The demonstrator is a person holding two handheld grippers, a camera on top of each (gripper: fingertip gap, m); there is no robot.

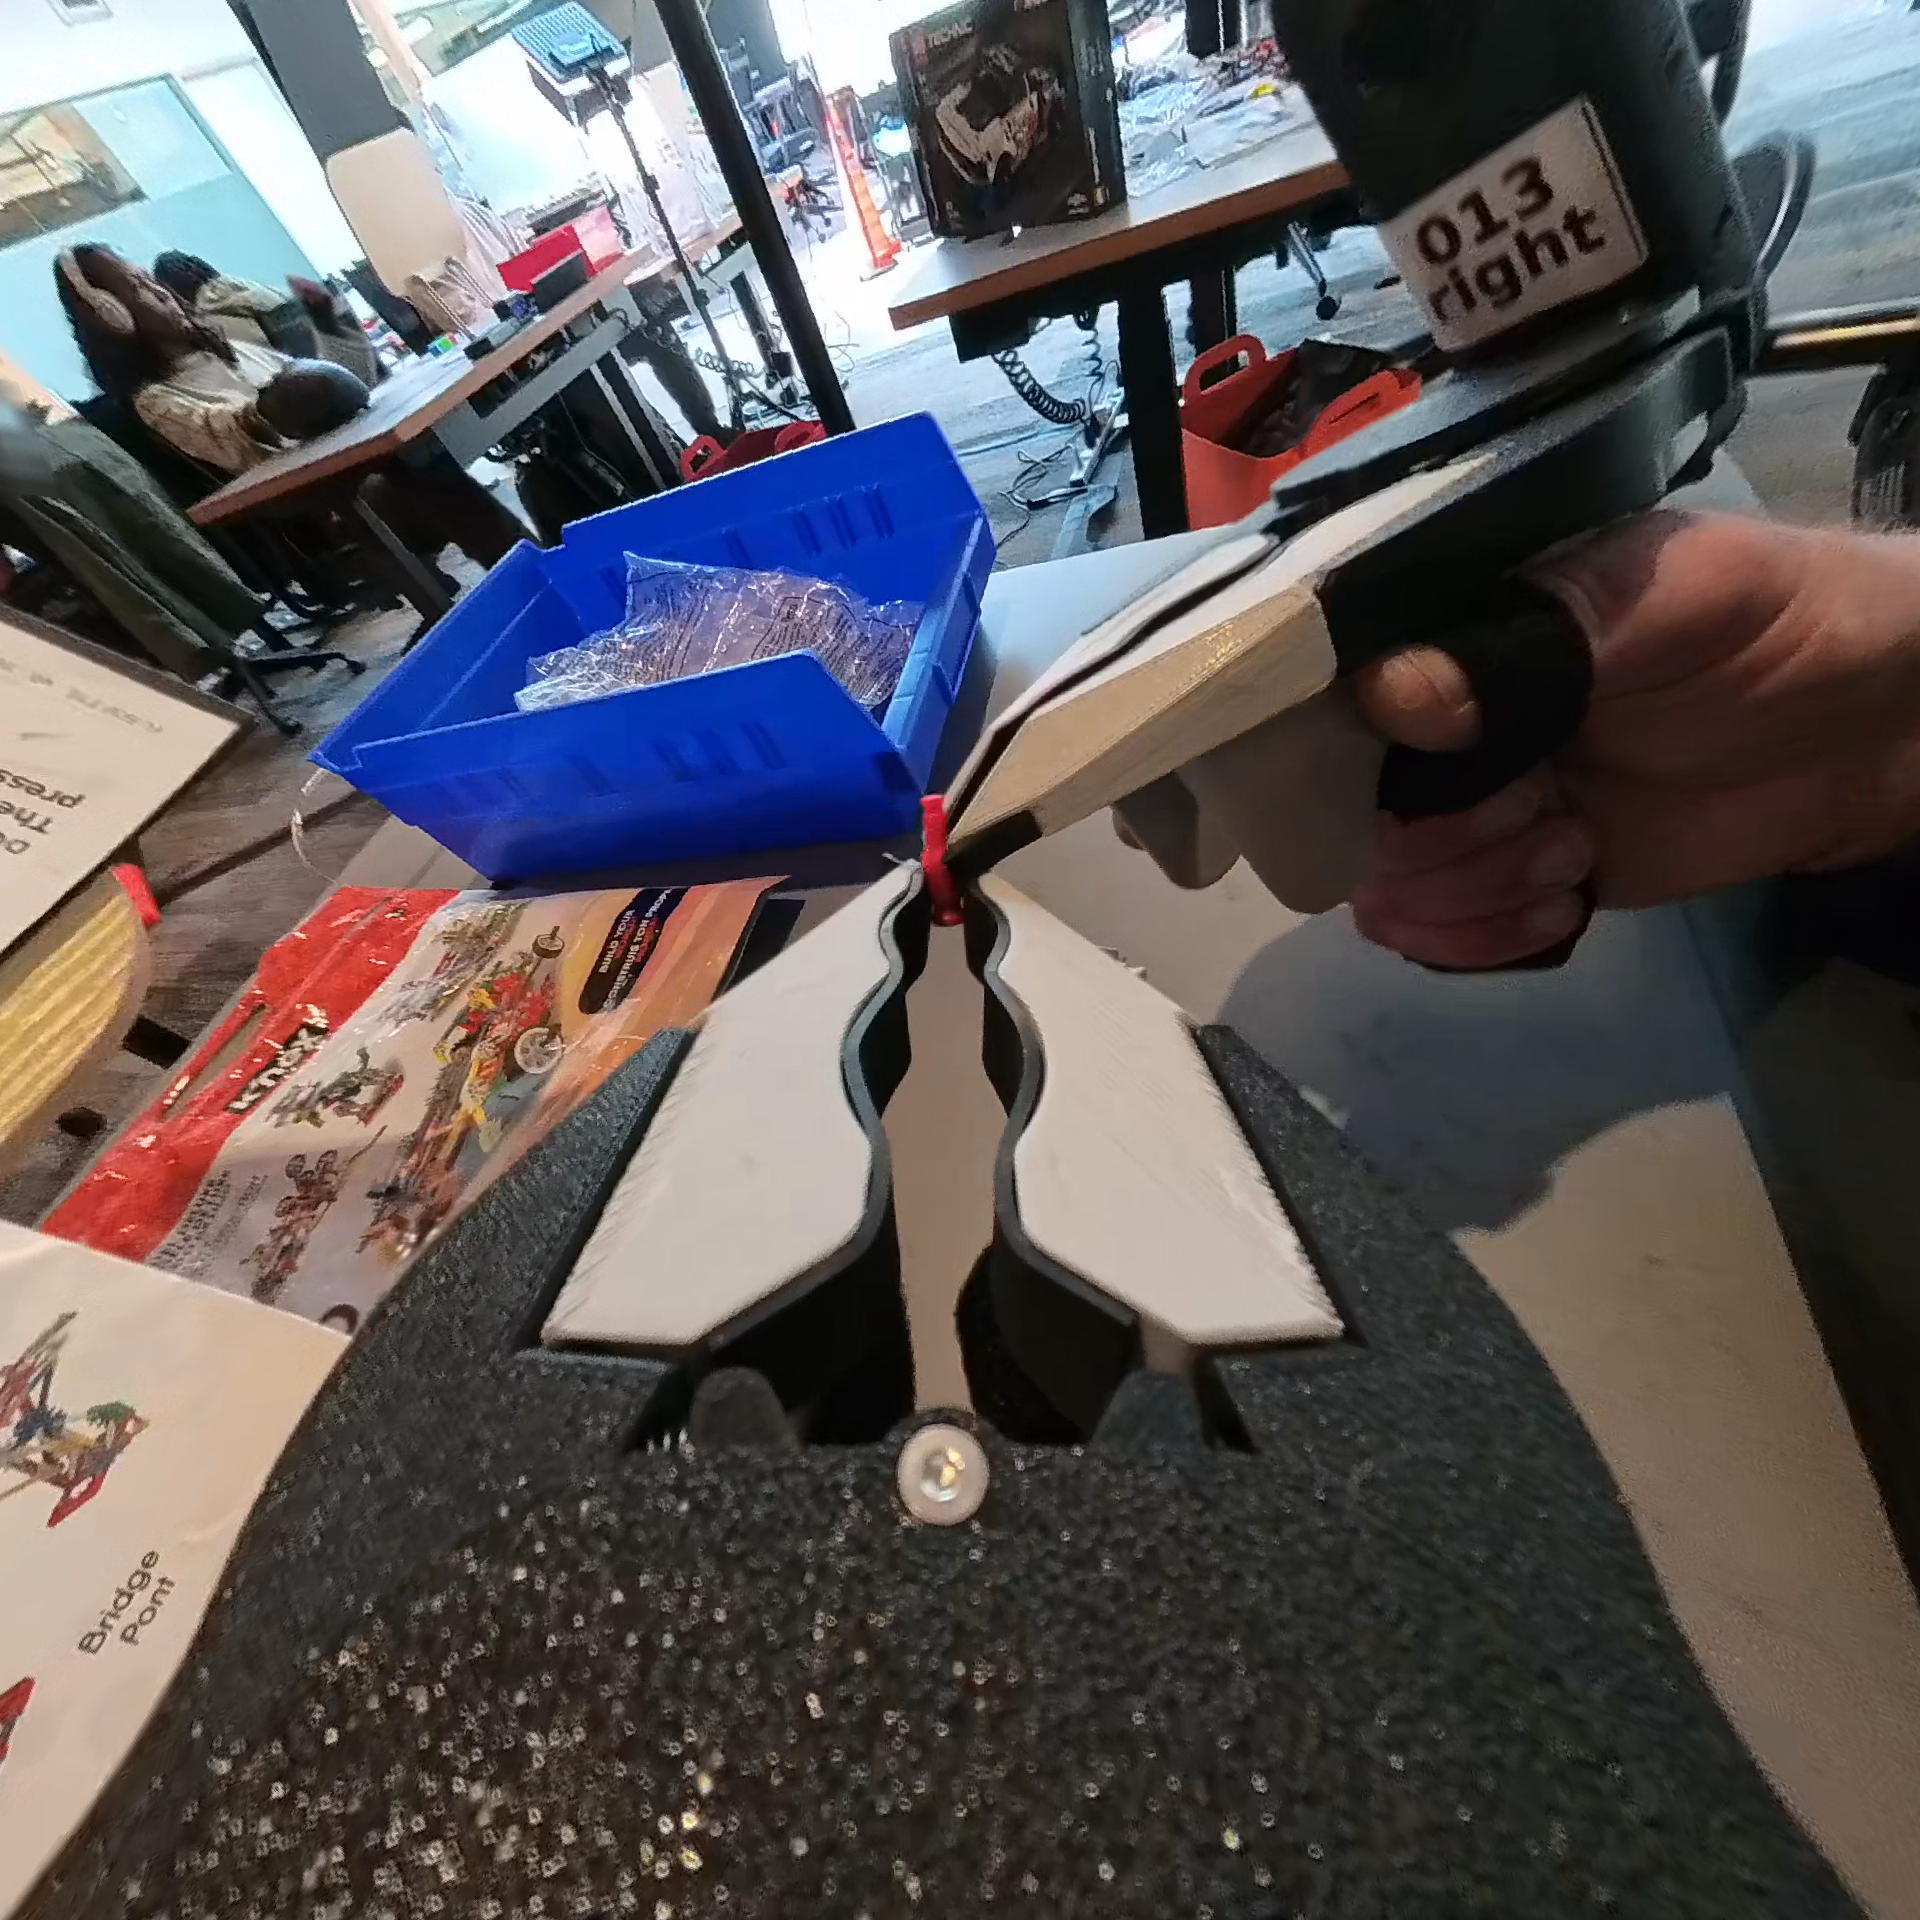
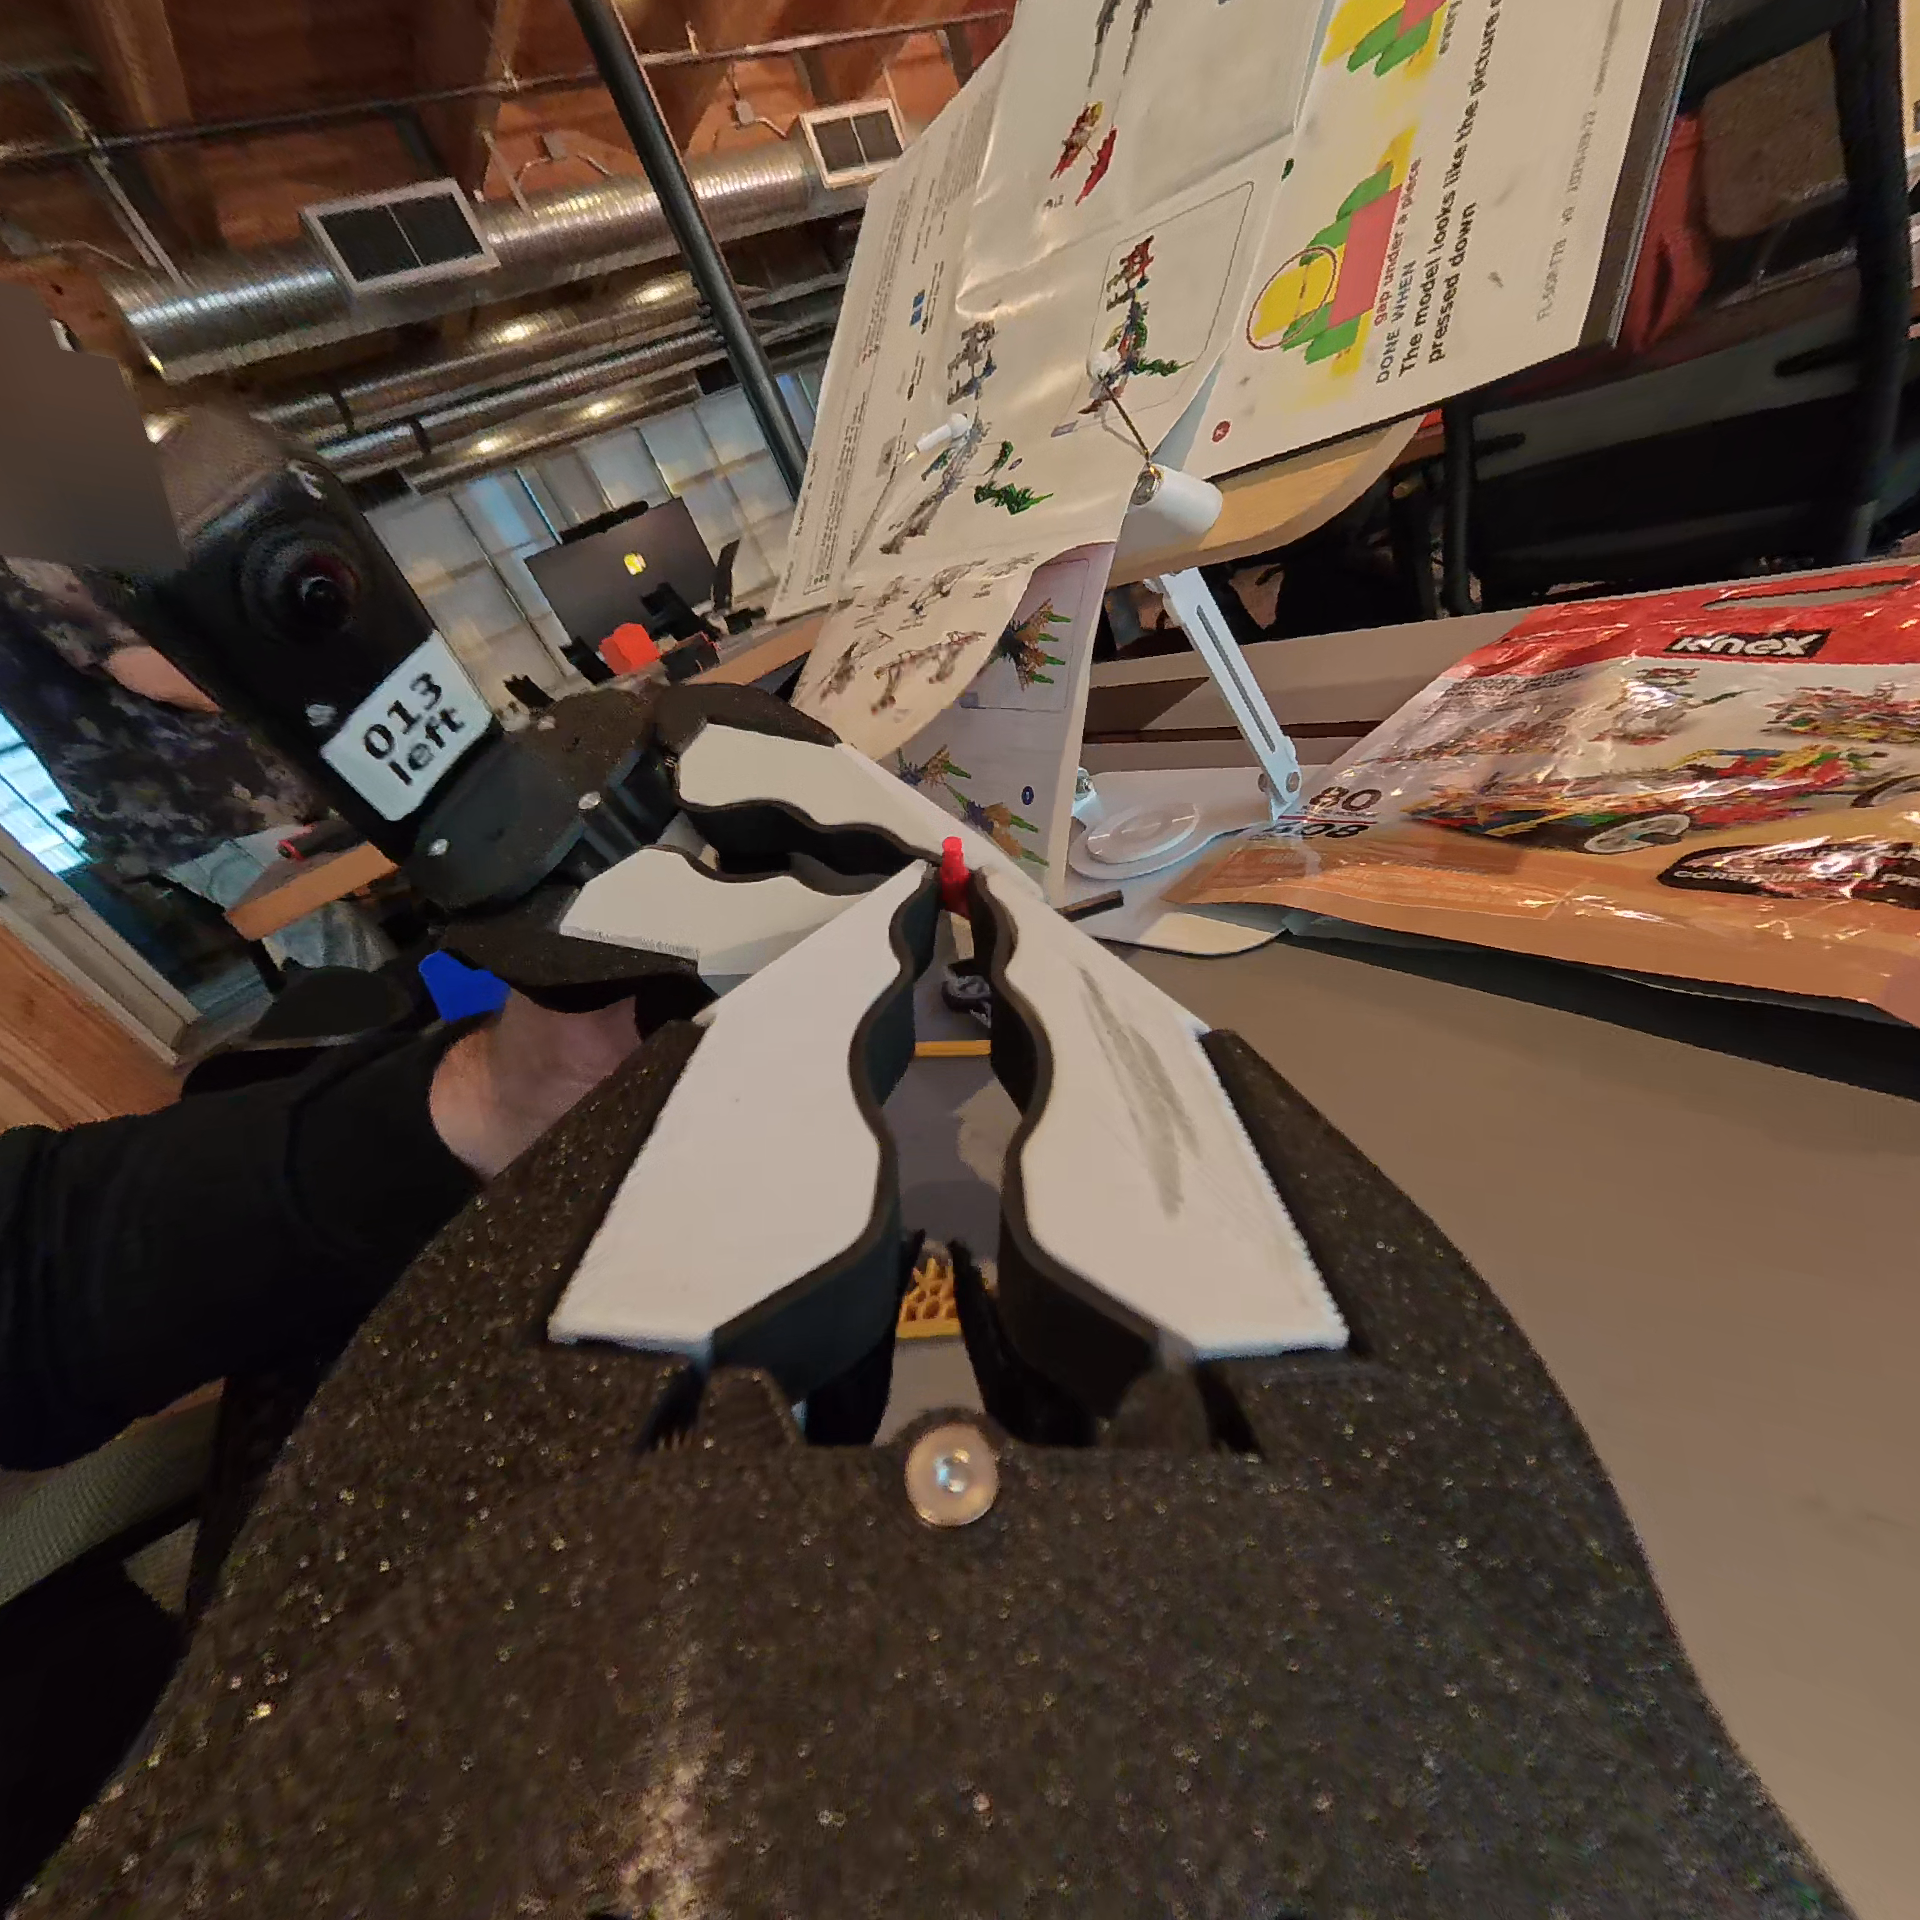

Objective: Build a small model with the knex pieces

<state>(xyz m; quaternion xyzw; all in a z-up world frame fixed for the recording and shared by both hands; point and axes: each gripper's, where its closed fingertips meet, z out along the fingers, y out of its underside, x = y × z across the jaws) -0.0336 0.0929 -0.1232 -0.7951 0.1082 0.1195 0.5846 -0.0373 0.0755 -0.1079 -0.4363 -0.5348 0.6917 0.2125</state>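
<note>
A small red plastic rod piece is pinched between both grippers above the grey table. My left gripper is shut on its lower part. My right gripper, held by a hand, comes in from the right and its closed tips meet the same piece. In the right wrist view my right gripper is shut on the red piece, and the left gripper reaches it from the left. Below lie a yellow connector, a thin yellow rod and a small dark piece.
A blue bin holding a crumpled clear bag stands behind the grippers. A red-and-orange toy set bag lies to the left, also seen in the right wrist view. Instruction sheets hang on a white stand. People sit at far desks. The tips of both grippers are at nearly the same place.
</note>
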